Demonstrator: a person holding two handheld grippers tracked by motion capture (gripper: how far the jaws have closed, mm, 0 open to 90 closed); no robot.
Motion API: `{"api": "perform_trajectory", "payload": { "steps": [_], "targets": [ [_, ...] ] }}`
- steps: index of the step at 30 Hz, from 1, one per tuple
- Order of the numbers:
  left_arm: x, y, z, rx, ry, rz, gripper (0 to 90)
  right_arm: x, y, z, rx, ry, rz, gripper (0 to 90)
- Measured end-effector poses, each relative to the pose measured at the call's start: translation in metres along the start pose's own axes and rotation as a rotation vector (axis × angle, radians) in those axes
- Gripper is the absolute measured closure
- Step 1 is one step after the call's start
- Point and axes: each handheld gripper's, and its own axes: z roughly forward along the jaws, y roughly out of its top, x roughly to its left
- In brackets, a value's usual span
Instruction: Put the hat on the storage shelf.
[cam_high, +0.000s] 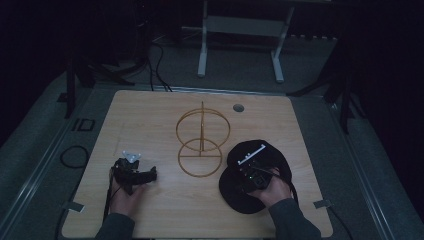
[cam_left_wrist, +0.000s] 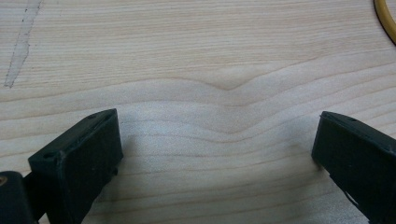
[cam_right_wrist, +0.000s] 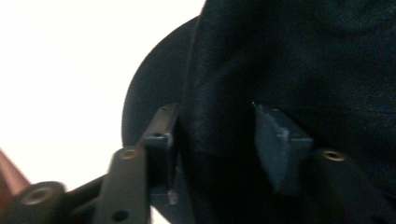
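A black cap (cam_high: 232, 195) lies on the wooden table (cam_high: 150, 115) at the front right. My right gripper (cam_high: 250, 167) sits down on its crown. In the right gripper view the jaws (cam_right_wrist: 215, 135) stand on either side of a raised fold of the cap's fabric (cam_right_wrist: 327, 56), and both pads lie against it. The cap's brim (cam_right_wrist: 154, 84) curves away to the left. My left gripper (cam_high: 151, 175) rests on the table at the front left, pointing right. Its jaws (cam_left_wrist: 217, 135) are wide open over bare wood.
A gold wire stand (cam_high: 201, 142) with two rings and an upright post stands mid-table between the grippers; its base ring edges into the left gripper view (cam_left_wrist: 387, 21). A round grommet hole (cam_high: 238, 107) is at the back. A white frame stands on the floor beyond.
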Motion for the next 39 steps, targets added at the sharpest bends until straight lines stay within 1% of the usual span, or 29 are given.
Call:
{"api": "perform_trajectory", "payload": {
  "steps": [2,5,8,11,14,17,20,21,27,30,34,39],
  "targets": [
    [0.000,0.000,0.000,0.000,0.000,0.000,1.2,-0.002,0.000,0.000,0.004,0.022,0.005,60.5],
    [0.000,0.000,0.000,0.000,0.000,0.000,1.2,-0.005,0.001,0.001,0.005,0.061,0.011,67.3],
    [0.000,0.000,0.000,0.001,0.000,0.000,1.2,-0.005,0.001,0.000,0.006,0.073,-0.004,71.8],
    [0.000,0.000,0.000,0.000,0.000,0.000,1.2,-0.002,0.001,-0.002,0.005,0.052,-0.033,74.8],
    [0.000,0.000,0.000,0.002,-0.002,0.004,1.2,0.000,0.002,-0.003,0.004,0.042,-0.043,76.7],
    [0.000,0.000,0.000,0.003,-0.003,0.005,1.2,0.004,0.002,-0.005,0.013,0.002,-0.067,78.8],
    [-0.001,0.000,0.000,0.002,-0.004,0.004,1.2,0.007,0.002,-0.007,0.030,-0.016,-0.074,79.2],
    [-0.001,0.000,0.000,0.002,-0.004,0.004,1.2,0.007,0.002,-0.007,0.025,-0.025,-0.086,79.3],
    [-0.001,0.000,0.000,0.001,-0.004,0.004,1.2,0.007,0.001,-0.016,0.015,-0.036,-0.095,79.2],
    [-0.001,0.000,0.000,0.002,-0.004,0.004,1.2,0.007,0.002,-0.020,0.024,-0.042,-0.103,79.1],
    [-0.001,0.000,0.000,0.001,-0.004,0.004,1.2,0.006,0.004,-0.023,0.015,-0.060,-0.103,79.1],
    [-0.001,0.000,0.000,0.002,-0.004,0.004,1.2,0.006,0.007,-0.028,0.022,-0.060,-0.109,78.9]
  ]
}}
